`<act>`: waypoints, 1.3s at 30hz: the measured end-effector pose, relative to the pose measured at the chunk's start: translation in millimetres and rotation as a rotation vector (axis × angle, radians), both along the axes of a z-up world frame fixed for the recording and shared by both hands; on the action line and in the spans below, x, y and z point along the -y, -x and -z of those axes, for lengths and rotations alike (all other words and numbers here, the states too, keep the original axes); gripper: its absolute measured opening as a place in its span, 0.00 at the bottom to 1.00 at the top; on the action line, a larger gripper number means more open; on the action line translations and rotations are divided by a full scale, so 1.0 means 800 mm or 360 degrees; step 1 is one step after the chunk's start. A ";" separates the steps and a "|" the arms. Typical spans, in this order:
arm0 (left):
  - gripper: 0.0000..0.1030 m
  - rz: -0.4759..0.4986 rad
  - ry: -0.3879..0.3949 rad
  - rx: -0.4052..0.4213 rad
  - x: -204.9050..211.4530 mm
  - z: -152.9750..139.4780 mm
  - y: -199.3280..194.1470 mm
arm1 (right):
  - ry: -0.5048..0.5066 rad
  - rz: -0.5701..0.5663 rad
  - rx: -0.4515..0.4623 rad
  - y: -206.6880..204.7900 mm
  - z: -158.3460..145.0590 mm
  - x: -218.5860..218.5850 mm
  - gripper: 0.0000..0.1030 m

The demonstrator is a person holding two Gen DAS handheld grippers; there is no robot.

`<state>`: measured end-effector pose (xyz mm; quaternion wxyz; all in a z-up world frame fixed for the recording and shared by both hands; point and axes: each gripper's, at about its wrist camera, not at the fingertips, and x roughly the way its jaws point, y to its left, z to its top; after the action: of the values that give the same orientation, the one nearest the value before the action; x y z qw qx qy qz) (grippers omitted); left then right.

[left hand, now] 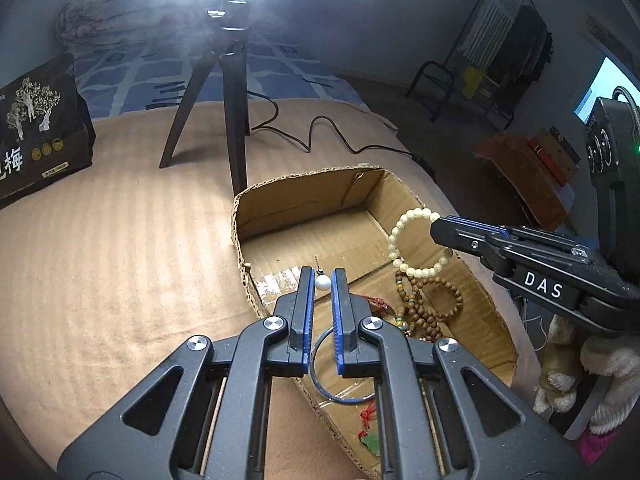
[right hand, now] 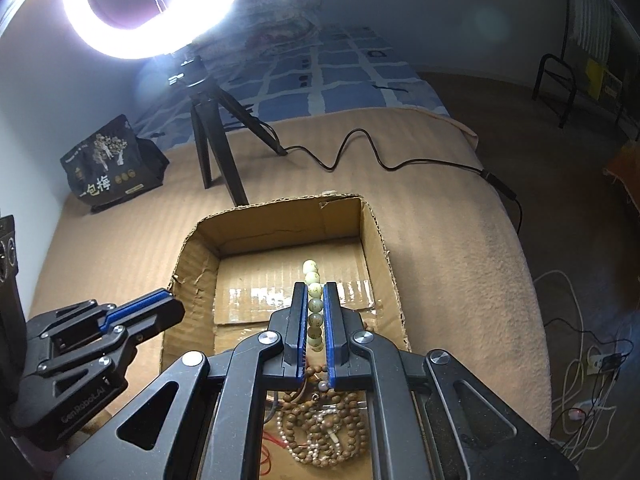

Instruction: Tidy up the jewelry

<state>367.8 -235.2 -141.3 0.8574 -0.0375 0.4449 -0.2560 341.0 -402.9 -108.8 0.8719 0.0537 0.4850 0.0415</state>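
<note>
From my left camera, the cardboard box (left hand: 256,216) has bare floor at its far end; brown bead strands (left hand: 424,308) crowd the near right, and the tripod (left hand: 234,120) blocks upper centre.

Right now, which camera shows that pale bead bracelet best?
The left wrist view: the pale bead bracelet hangs from the right claw as a full ring over the cardboard box. The right wrist view shows it edge-on, a bead column between the fingers.

Ahead of the left claw (left hand: 321,280), a tripod (left hand: 232,96) is standing behind the cardboard box (left hand: 280,196) (bracelets (left hand: 432,304) lying inside, rightward).
</note>
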 end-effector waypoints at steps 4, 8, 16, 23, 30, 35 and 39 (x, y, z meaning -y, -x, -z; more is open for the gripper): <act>0.06 0.0018 -0.0058 0.0020 0.008 0.001 0.003 | 0.0009 0.0016 0.0005 0.001 -0.001 0.003 0.09; 0.37 0.0006 -0.0078 0.0022 0.010 0.001 0.005 | 0.0000 0.0015 0.0021 0.003 -0.004 0.005 0.38; 0.42 -0.0037 -0.0081 0.0042 0.001 -0.006 0.007 | 0.0031 0.0037 0.0021 0.006 -0.009 0.006 0.42; 0.42 -0.0062 -0.0080 0.0060 -0.009 -0.019 0.014 | 0.0038 0.0034 0.0038 0.016 -0.022 0.002 0.43; 0.42 -0.0069 -0.0097 0.0100 -0.018 -0.039 0.037 | 0.0048 0.0037 0.0072 0.034 -0.044 -0.003 0.43; 0.42 -0.0095 -0.0087 0.0140 -0.029 -0.064 0.058 | 0.0035 0.0049 0.0106 0.057 -0.062 -0.006 0.43; 0.42 -0.0103 -0.0095 0.0200 -0.036 -0.087 0.082 | 0.0052 0.0047 0.0133 0.082 -0.078 -0.012 0.51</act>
<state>302.0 -206.6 -71.4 0.8922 -0.0101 0.3962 -0.2167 275.6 -393.3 -46.8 0.8926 0.0448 0.4480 0.0229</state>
